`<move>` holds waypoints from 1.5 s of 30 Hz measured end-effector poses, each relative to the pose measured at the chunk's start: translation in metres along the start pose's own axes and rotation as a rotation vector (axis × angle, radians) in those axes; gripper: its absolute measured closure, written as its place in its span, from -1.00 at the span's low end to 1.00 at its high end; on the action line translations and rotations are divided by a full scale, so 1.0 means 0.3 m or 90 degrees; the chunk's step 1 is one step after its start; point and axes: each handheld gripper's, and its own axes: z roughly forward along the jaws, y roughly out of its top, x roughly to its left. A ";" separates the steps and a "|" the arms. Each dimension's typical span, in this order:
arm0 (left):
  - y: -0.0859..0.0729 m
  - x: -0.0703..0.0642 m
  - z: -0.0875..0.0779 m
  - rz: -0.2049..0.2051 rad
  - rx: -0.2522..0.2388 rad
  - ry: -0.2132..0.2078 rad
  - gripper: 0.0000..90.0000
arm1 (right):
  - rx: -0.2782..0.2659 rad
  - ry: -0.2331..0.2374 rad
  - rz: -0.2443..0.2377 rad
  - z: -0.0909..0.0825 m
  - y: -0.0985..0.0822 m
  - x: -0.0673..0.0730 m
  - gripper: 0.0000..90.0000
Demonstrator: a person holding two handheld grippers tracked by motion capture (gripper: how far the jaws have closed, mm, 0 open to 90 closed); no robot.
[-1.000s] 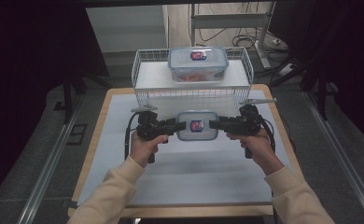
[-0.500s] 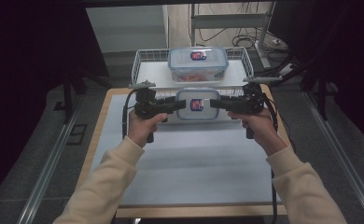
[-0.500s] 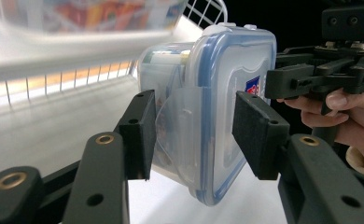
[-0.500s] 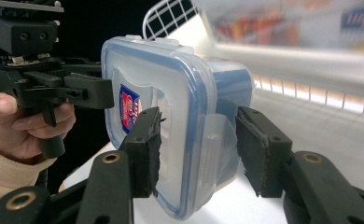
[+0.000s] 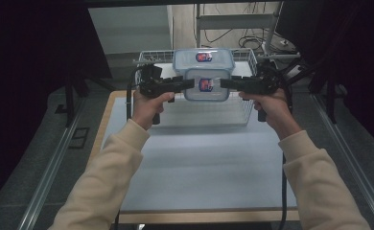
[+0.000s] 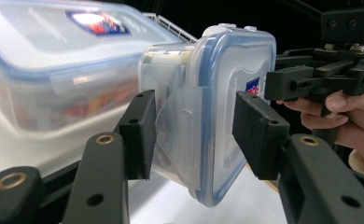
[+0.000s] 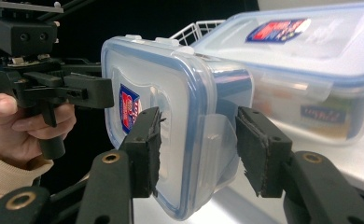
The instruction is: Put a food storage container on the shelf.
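A small clear container [image 5: 206, 85] with a blue-rimmed lid and a red label hangs in the air in front of the wire basket [image 5: 245, 111]. My left gripper [image 5: 190, 84] is shut on its left end and my right gripper [image 5: 225, 83] on its right end. In the left gripper view the pads clamp the small container [image 6: 203, 116] across its latch flap, lid on one side, base on the other. The right gripper view shows the same grip on the opposite end of the small container [image 7: 171, 107]. A larger lidded container [image 5: 203, 57] sits in the basket just behind.
The white wire basket stands at the far edge of the table [image 5: 199, 158], which has a pale mat and wooden border. Metal rails run along both sides. Shelving and cables lie behind the basket. Both forearms wear cream sleeves.
Both hands have lifted the small container off the table and carried it up and away, to the level of the basket's rim. The grip looks the same.
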 end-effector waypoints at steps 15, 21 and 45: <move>0.108 0.056 0.036 -0.009 -0.012 -0.011 0.14 | 0.000 -0.004 -0.002 0.019 0.124 -0.050 0.14; 0.142 0.078 0.045 -0.008 -0.019 -0.012 0.14 | 0.000 -0.004 -0.003 0.032 0.163 -0.068 0.14; 0.238 0.188 0.136 -0.058 -0.026 0.005 0.13 | 0.030 -0.008 0.019 0.115 0.310 -0.197 0.12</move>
